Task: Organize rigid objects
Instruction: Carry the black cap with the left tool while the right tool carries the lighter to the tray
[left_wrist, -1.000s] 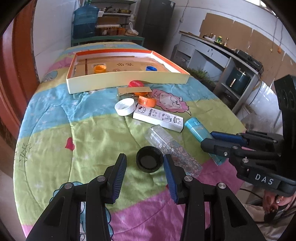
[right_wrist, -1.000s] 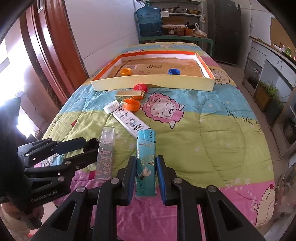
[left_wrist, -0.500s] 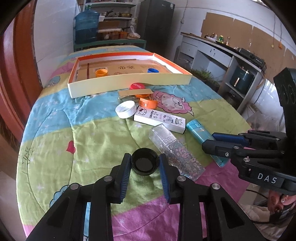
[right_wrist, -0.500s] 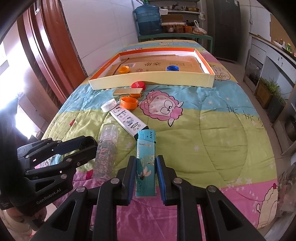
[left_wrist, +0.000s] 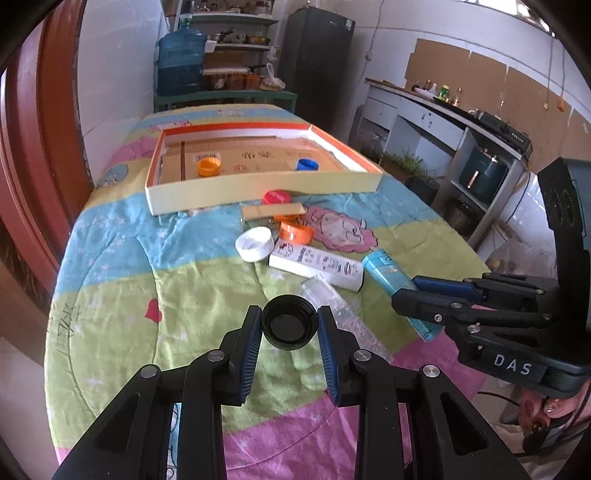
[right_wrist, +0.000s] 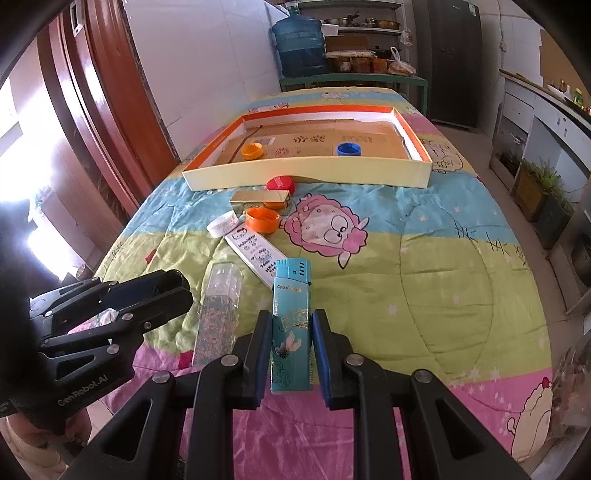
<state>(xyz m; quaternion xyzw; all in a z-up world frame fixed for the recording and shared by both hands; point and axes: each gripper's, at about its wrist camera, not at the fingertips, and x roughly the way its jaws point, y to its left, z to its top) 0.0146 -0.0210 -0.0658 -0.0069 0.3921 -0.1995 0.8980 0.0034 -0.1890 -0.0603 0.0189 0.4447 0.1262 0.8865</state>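
My left gripper (left_wrist: 290, 325) is shut on a round black cap (left_wrist: 290, 326), its open side facing the camera, just above the quilt. My right gripper (right_wrist: 291, 317) is shut on a teal lighter (right_wrist: 291, 332) that stands upright between the blue pads. In the left wrist view the right gripper (left_wrist: 436, 295) shows at the right, holding the lighter (left_wrist: 388, 271). The right wrist view has the left gripper (right_wrist: 162, 291) at the left, and its fingers hide the cap. A cream tray with an orange rim (left_wrist: 258, 188) lies at the far end, holding an orange cap (left_wrist: 209, 167) and a blue cap (left_wrist: 307, 164).
On the quilt between the grippers and the tray lie a clear glitter bottle (right_wrist: 221, 310), a white printed box (left_wrist: 317, 266), a white cap (left_wrist: 255, 243), an orange cap (left_wrist: 296, 232), a flat tan box (left_wrist: 273, 211) and a red cap (left_wrist: 276, 196). A wooden door stands left.
The left gripper's jaws, open around the black cap a second ago, have closed on it, and the cap now sits higher between the pads. The right gripper still holds the lighter unmoved.
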